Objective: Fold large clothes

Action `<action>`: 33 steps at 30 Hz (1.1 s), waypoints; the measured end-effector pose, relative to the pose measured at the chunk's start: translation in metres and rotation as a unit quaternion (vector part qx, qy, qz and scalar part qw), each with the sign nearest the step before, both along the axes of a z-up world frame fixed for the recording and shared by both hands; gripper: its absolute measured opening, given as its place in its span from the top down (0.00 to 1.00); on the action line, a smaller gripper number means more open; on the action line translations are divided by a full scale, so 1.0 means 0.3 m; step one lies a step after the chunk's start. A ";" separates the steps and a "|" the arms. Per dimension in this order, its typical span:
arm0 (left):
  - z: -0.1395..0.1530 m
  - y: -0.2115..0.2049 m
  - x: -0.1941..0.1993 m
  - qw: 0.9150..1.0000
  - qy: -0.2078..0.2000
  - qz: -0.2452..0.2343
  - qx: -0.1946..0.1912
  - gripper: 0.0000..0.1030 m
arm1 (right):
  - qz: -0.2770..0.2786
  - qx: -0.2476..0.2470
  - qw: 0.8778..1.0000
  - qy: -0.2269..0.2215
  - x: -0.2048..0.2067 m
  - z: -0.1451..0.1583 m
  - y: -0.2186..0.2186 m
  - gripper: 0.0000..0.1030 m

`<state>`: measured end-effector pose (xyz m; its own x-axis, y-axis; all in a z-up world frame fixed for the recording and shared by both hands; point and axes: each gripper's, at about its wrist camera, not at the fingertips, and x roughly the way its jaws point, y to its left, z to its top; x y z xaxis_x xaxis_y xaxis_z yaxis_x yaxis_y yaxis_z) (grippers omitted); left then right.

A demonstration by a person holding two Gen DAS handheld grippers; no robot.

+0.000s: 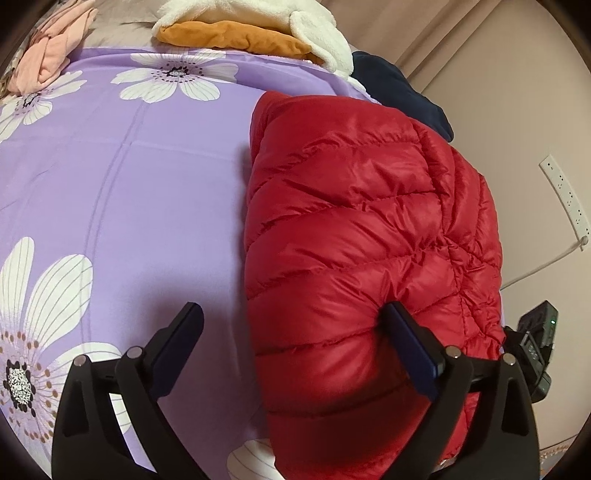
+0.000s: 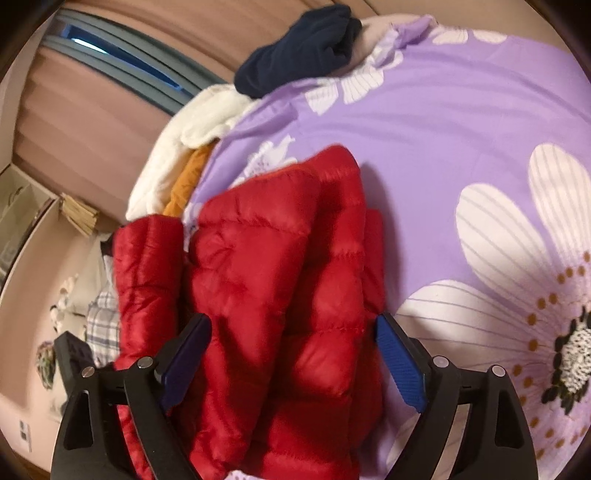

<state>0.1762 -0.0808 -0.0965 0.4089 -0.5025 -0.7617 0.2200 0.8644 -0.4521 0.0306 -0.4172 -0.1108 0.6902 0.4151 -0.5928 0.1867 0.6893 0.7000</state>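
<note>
A red quilted puffer jacket [image 1: 362, 236] lies folded in a thick bundle on the purple flowered bedspread [image 1: 147, 177], along its right edge. My left gripper [image 1: 291, 314] is open over the jacket's near left edge; its right finger [image 1: 410, 339] presses into the padding, its left finger [image 1: 181, 336] is over bare sheet. In the right wrist view the jacket [image 2: 273, 280] fills the middle, with one part hanging off the bed edge at left. My right gripper [image 2: 293, 328] is open, its fingers on either side of the bundle.
A white fleece [image 1: 258, 14] over an orange garment [image 1: 236, 37], a navy garment [image 1: 402, 92] and a pink garment [image 1: 48, 55] lie at the bed's far end. A power strip [image 1: 565, 195] lies on the floor to the right. Curtains and a window [image 2: 122, 55] are beyond.
</note>
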 end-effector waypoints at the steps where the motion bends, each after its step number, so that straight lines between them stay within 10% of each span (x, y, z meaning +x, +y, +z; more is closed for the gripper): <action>1: -0.001 -0.006 0.001 1.000 -0.001 -0.003 0.000 0.04 | 0.001 0.004 1.000 0.004 0.008 -0.010 0.002 0.14; 33: -0.051 -0.094 0.069 0.998 0.013 -0.046 -0.044 0.00 | 0.021 0.044 0.999 0.000 0.061 -0.056 0.004 0.12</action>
